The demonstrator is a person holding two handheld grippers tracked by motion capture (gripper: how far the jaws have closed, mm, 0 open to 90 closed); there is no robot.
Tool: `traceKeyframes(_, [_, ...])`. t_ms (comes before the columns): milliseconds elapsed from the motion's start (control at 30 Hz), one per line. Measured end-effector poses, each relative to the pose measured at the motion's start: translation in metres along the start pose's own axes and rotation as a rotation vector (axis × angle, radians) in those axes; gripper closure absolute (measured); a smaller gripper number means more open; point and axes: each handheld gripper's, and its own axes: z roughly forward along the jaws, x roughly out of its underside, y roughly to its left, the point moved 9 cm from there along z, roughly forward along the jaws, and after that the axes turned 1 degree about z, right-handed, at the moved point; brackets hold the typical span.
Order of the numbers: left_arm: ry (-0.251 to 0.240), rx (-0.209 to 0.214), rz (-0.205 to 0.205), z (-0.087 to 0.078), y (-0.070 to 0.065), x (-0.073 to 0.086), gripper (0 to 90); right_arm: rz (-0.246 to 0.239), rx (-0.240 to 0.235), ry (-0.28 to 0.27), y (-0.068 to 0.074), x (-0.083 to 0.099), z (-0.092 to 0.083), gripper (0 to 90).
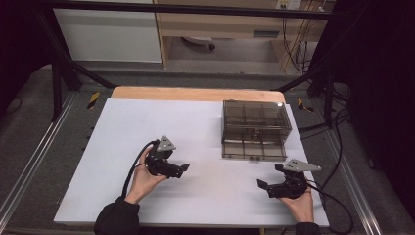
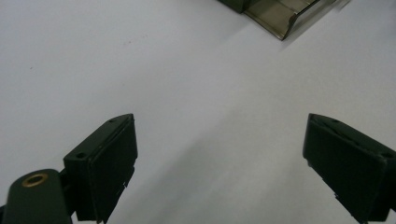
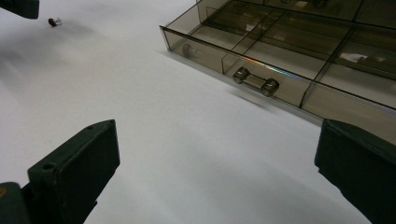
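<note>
A smoky see-through organiser box stands on the right half of the white board, its divided drawer pulled out toward me. In the right gripper view the drawer shows its bar handle and a small round piece in its front left compartment. My left gripper rests open at mid-board, pointing right, with bare board between its jaws. My right gripper is open too, just in front of the drawer and pointing left. A tiny brown part lies on the board near the left gripper's jaw tip.
The white board covers a wooden table. Black frame posts and cables stand around the table's sides. The board's left half and front strip are bare.
</note>
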Motion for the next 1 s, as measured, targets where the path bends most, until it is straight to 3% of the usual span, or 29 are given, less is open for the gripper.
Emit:
traceKeyframes(600, [0.032, -0.069, -0.051, -0.031, 0.041, 0.042, 14.7, 0.004, 0.001, 0.002, -0.001, 0.001, 0.0, 0.6])
traceKeyframes(867, [0.067, -0.085, -0.057, -0.029, 0.05, 0.053, 30.4, -0.001, 0.0, 0.007, -0.001, 0.001, 0.001, 0.6])
traceKeyframes(900, [0.083, -0.085, -0.055, -0.027, 0.051, 0.056, 36.6, -0.002, 0.002, 0.007, -0.001, 0.001, 0.001, 0.6])
traceKeyframes(1000, [0.091, -0.087, -0.054, -0.026, 0.051, 0.057, 42.3, -0.001, 0.001, 0.006, -0.001, 0.001, 0.001, 0.6])
